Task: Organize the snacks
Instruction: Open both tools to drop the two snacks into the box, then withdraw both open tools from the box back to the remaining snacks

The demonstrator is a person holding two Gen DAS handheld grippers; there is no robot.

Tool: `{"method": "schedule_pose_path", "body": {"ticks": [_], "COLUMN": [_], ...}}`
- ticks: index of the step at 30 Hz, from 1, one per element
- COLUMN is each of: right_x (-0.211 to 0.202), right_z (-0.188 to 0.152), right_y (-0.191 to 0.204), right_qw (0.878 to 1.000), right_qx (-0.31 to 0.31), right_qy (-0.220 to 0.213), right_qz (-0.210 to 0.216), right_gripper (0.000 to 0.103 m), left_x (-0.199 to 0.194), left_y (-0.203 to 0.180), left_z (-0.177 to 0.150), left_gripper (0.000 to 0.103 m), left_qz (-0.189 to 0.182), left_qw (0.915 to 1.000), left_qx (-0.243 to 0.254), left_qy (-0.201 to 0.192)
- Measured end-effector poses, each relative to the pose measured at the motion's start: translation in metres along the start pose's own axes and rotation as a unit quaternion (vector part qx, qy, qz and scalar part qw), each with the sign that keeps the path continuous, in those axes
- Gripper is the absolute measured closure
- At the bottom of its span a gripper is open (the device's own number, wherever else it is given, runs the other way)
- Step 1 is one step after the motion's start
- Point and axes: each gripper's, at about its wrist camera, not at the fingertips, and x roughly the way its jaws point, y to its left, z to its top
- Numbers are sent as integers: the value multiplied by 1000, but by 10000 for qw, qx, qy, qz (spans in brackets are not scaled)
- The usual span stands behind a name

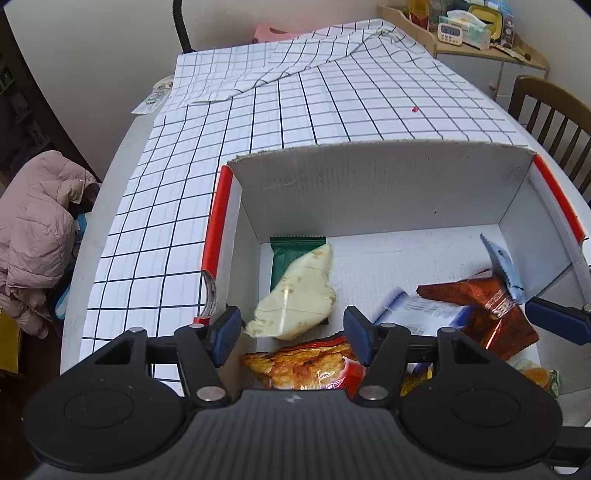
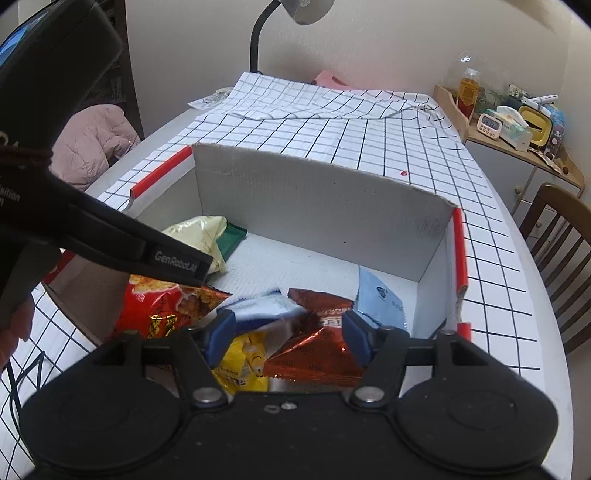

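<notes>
A white cardboard box (image 1: 369, 184) with red edges sits on the checked tablecloth and holds several snack packets. In the left wrist view I see a pale cream packet (image 1: 299, 291) on a green bar (image 1: 291, 251), a red chips bag (image 1: 310, 365), a white-blue packet (image 1: 417, 314), a copper-red packet (image 1: 480, 306) and a light blue sachet (image 1: 502, 266). My left gripper (image 1: 291, 332) is open and empty above the box's near left part. My right gripper (image 2: 288, 336) is open and empty above the copper-red packet (image 2: 317, 354) and a yellow packet (image 2: 243, 362).
The box wall (image 2: 314, 206) stands upright at the far side. The left gripper's body (image 2: 92, 221) crosses the right wrist view. A wooden chair (image 2: 554, 236) is at the right. A lamp (image 2: 295, 11) and a cluttered side shelf (image 2: 517, 125) are behind the table. A pink jacket (image 1: 37, 229) lies at the left.
</notes>
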Motion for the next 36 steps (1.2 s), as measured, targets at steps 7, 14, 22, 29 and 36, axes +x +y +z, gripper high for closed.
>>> {"method": "schedule_pose_path", "body": {"ticks": [7, 14, 22, 29, 36], "right_x": [-19, -44, -78, -106, -127], "right_z": [-1, -4, -9, -23, -39], "right_y": [-7, -9, -14, -15, -14], "right_qw": [9997, 9988, 9966, 9943, 9917], "right_qx": [167, 249, 371, 388, 393], "right_qy": [-144, -345, -596, -768, -863], "right_qz": [126, 257, 438, 636, 870], "right_gripper": [32, 21, 16, 14, 13], "left_x": [-20, -42, -76, -100, -125], "left_y": [4, 7, 18, 24, 26], "left_z": [-6, -12, -26, -48, -67], "left_gripper": [42, 42, 42, 41, 35], "left_qz": [-56, -41, -152, -336, -550], "left_qw": [9999, 9996, 9986, 9977, 9957], "left_qx": [-32, -40, -88, -91, -102], "left_qy": [-145, -285, -489, -579, -743]}}
